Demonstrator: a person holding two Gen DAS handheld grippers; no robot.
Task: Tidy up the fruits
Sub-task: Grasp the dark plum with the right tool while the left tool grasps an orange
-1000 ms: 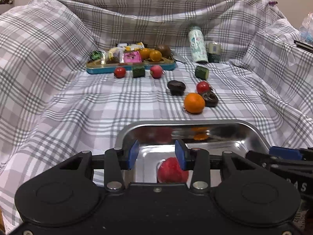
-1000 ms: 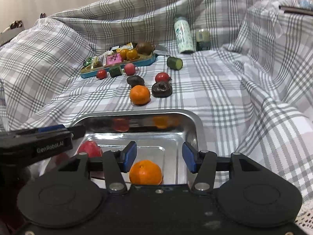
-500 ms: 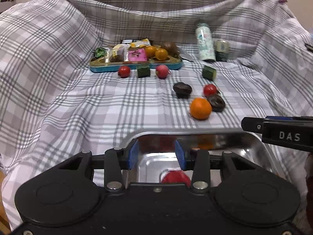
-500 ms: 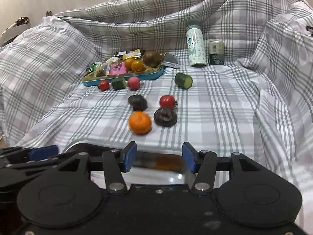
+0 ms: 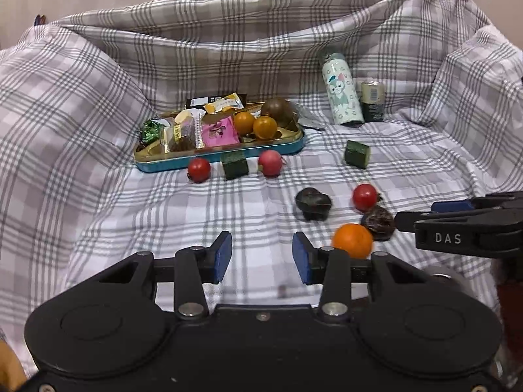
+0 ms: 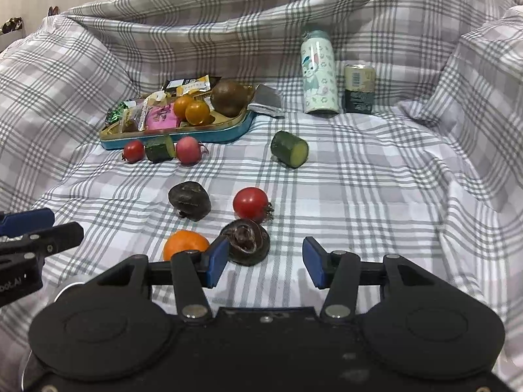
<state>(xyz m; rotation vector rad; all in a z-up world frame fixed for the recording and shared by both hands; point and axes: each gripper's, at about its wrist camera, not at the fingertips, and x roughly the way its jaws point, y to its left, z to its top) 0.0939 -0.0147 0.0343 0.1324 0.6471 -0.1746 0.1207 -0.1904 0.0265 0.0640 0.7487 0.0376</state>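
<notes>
Change: a second earlier both grippers hung over a steel tray holding a red fruit and an orange; both had since lifted and swung forward, and the tray dropped out of view.
Meaning: two fruits looked delivered — the next pick was likely beginning.
Left gripper [image 5: 261, 258]: spread, empty, lower centre of its frame.
Right gripper [image 6: 264, 263]: spread, empty, just short of the dark wrinkled fruit [image 6: 246, 240].
Remaining fruit: orange [image 6: 184, 245] lower left of centre, tomato [image 6: 250, 204] mid-frame, all on the plaid cloth [image 6: 376, 179].
Writing: "DAS" on the right gripper's side in the left view — packet print in the blue tin [image 5: 287, 145] was unreadable.
</notes>
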